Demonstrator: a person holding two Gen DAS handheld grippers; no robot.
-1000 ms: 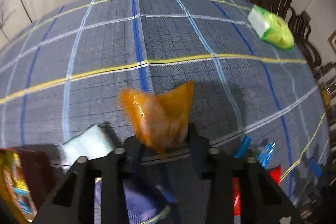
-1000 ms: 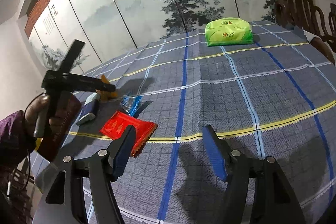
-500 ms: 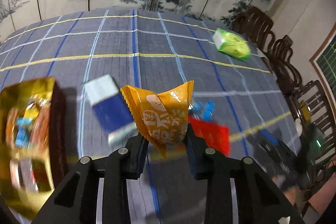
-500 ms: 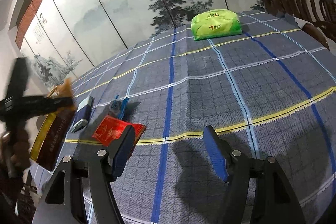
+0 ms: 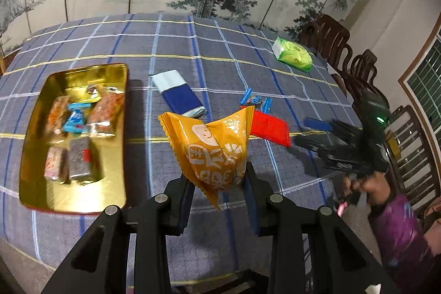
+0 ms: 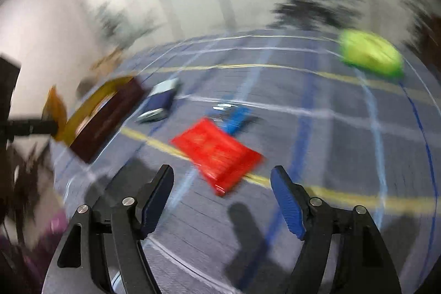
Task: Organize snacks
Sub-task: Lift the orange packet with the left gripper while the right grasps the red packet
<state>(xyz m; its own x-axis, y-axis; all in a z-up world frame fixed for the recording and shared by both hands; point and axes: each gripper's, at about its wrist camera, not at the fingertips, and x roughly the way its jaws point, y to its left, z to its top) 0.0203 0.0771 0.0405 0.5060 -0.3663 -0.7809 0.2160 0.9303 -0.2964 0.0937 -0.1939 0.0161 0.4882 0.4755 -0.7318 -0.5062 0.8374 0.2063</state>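
Note:
My left gripper (image 5: 217, 183) is shut on an orange snack packet (image 5: 213, 146), held above the checked tablecloth to the right of a gold tin (image 5: 121, 128) that holds several wrapped snacks. On the cloth lie a blue-and-white packet (image 5: 179, 94), a small blue wrapped sweet (image 5: 255, 101) and a red packet (image 5: 268, 127). In the blurred right wrist view my right gripper (image 6: 222, 185) hovers just short of the red packet (image 6: 217, 149), its jaws opening with nothing between them. The right gripper (image 5: 321, 132) also shows at the right of the left wrist view.
A green tissue pack (image 5: 292, 58) lies at the far right of the table. Dark wooden chairs (image 5: 358, 68) stand along the right side. A painted folding screen closes the back. A purple sleeve (image 5: 399, 230) is at the lower right.
The left gripper rose and swung with the orange packet, bringing the gold tin into view. The right gripper turned toward the red packet, and its jaws widened.

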